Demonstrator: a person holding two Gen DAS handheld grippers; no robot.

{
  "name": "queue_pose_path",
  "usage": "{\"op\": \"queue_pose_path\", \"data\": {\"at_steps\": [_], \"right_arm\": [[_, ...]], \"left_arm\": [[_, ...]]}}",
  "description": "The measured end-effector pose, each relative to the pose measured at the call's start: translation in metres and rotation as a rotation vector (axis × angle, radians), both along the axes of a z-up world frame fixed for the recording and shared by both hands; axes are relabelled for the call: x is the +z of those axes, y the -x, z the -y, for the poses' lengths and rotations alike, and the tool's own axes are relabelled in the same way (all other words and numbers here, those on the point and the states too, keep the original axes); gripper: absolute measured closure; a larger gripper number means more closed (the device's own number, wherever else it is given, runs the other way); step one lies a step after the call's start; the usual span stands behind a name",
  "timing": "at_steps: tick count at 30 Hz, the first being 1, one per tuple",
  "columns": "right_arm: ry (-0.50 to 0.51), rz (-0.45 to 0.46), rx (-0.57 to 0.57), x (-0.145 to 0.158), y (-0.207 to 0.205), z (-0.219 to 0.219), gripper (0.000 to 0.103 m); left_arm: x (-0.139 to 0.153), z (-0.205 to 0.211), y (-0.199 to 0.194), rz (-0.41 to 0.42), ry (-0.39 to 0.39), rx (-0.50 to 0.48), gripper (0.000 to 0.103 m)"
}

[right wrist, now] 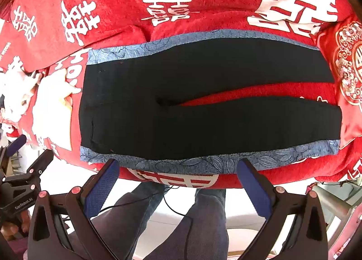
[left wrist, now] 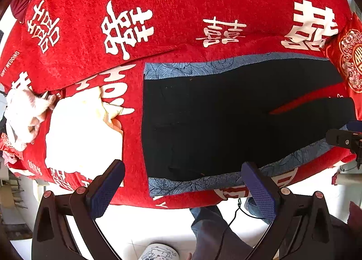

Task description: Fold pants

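Black pants (left wrist: pixel 215 119) with blue floral side stripes lie flat on a red bed cover (left wrist: pixel 181 11), waistband to the left, legs spread to the right. They also show in the right wrist view (right wrist: pixel 203 113). My left gripper (left wrist: pixel 183 176) is open and empty, hovering over the near edge by the waistband's lower corner. My right gripper (right wrist: pixel 178 171) is open and empty, hovering over the near blue stripe (right wrist: pixel 203 162) of the lower leg. The right gripper shows at the right edge of the left wrist view (left wrist: pixel 346 137).
A white garment (left wrist: pixel 83 131) and a crumpled pale cloth (left wrist: pixel 25 115) lie left of the pants. A red embroidered pillow (right wrist: pixel 346 70) sits by the leg ends. The bed's near edge (right wrist: pixel 176 180) drops to a white floor, where a person's legs (right wrist: pixel 199 226) stand.
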State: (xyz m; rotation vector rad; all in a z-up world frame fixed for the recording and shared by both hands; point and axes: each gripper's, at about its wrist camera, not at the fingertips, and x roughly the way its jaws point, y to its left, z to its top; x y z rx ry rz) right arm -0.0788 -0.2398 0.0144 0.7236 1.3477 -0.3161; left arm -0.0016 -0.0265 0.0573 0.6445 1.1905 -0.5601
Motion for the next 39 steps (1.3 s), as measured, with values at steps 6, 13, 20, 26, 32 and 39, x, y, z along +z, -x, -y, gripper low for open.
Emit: {"op": "queue_pose_path", "data": {"at_steps": [6, 13, 20, 26, 32, 39], "right_arm": [[-0.007, 0.018, 0.003, 0.000, 0.000, 0.008, 0.000], [-0.011, 0.022, 0.044, 0.002, 0.009, 0.021, 0.000], [-0.036, 0.014, 0.087, -0.010, 0.031, 0.033, 0.000], [-0.109, 0.028, 0.060, -0.030, 0.052, 0.037, 0.000], [-0.237, 0.083, 0.004, -0.043, 0.061, 0.019, 0.000], [-0.484, 0.154, -0.094, -0.092, 0.049, -0.040, 0.002]], "left_arm": [[0.004, 0.005, 0.004, 0.017, -0.007, 0.020, 0.000], [0.009, 0.009, 0.021, 0.016, -0.012, 0.083, 0.000], [-0.001, 0.001, 0.050, -0.003, -0.021, 0.199, 0.000], [-0.017, -0.031, 0.056, -0.055, -0.030, 0.322, 0.000], [-0.042, -0.071, 0.035, -0.161, 0.039, 0.410, 0.000], [-0.100, -0.107, 0.007, -0.277, 0.147, 0.438, 0.000]]}}
